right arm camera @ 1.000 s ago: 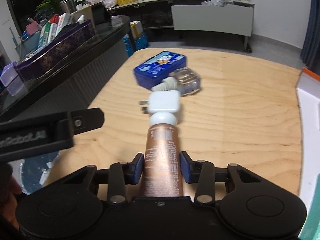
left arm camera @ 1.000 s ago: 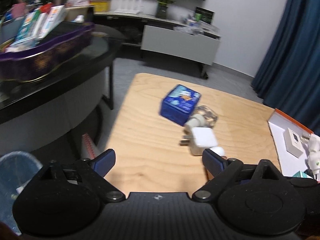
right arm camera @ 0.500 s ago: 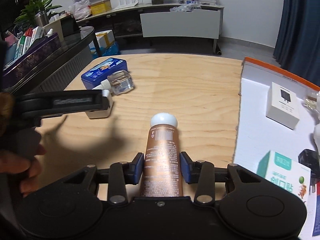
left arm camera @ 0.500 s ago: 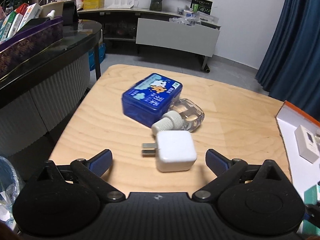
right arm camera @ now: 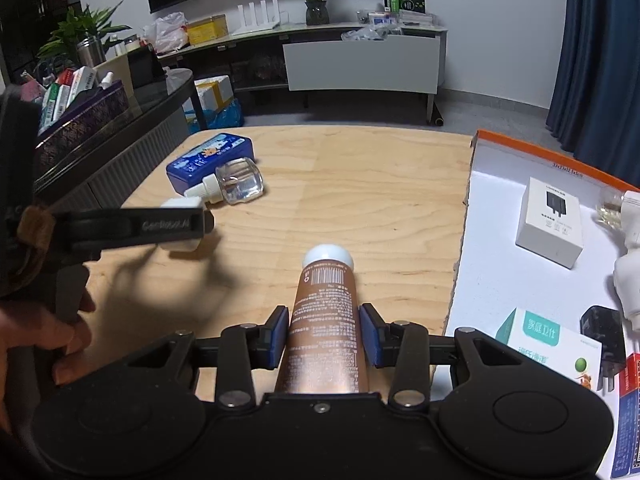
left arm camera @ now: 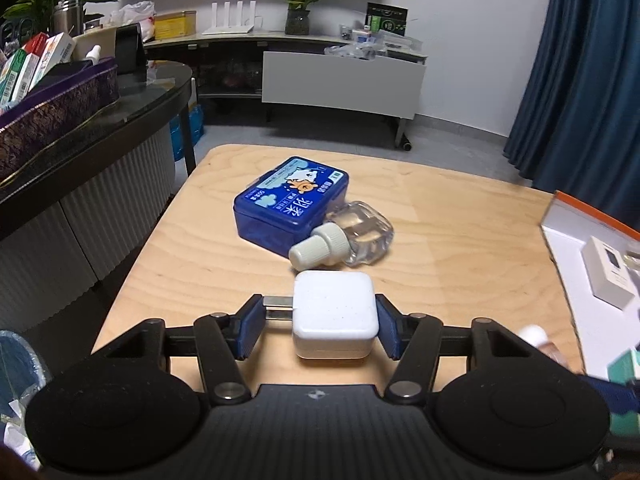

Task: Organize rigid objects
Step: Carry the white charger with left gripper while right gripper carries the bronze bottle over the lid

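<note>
- Pinching the white charger (left arm camera: 335,316), my left gripper (left arm camera: 318,330) has one blue pad on the plug prongs and the other on the opposite side; the charger sits low over the wooden table (left arm camera: 460,248).
- Just beyond it a clear bottle (left arm camera: 352,236) lies on its side, touching the blue tin (left arm camera: 290,204).
- My right gripper (right arm camera: 324,336) is clamped on the brown tube (right arm camera: 326,332), white cap pointing forward, over the table near the white tray (right arm camera: 492,280).
- On that tray rest a white box (right arm camera: 550,222), a green-and-white carton (right arm camera: 548,340) and a black plug (right arm camera: 604,334).
</note>
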### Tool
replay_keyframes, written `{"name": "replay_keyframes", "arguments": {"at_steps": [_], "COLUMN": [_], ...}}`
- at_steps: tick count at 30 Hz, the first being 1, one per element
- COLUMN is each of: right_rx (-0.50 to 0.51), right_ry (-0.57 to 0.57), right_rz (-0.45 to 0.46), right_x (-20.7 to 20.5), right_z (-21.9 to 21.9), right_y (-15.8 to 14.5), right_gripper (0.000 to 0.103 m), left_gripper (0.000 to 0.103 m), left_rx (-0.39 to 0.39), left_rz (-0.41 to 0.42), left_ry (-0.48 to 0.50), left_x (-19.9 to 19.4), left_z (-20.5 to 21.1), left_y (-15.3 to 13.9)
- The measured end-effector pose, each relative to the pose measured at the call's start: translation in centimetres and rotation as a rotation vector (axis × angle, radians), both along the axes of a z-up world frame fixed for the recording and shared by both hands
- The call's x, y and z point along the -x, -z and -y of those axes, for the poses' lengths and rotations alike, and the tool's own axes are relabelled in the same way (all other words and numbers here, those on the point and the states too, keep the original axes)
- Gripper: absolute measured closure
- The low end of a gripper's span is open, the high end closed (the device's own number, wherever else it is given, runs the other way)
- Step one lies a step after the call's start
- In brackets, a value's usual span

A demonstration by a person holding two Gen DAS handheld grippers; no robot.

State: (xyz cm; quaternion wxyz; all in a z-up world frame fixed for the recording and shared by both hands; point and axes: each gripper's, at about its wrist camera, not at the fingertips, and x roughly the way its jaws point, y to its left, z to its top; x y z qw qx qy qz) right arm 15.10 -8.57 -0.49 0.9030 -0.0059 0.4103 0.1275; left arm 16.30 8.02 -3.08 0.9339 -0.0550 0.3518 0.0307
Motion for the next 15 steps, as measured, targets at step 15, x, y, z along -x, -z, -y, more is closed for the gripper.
{"name": "replay_keyframes", "arguments": {"at_steps": [15], "right_rx": [-0.008], "right_ry": [0.06], "right_rz": [0.107], "right_x": [1.9], "right_z": [2.8], "right_y": [-3.2], "right_gripper": [0.056], "left_gripper": [0.045], "left_rx": [0.057], "left_rz": [0.051], "left_ry": [0.05], "left_x": [3.1], "left_z": [2.0], "left_y": [-2.6]}}
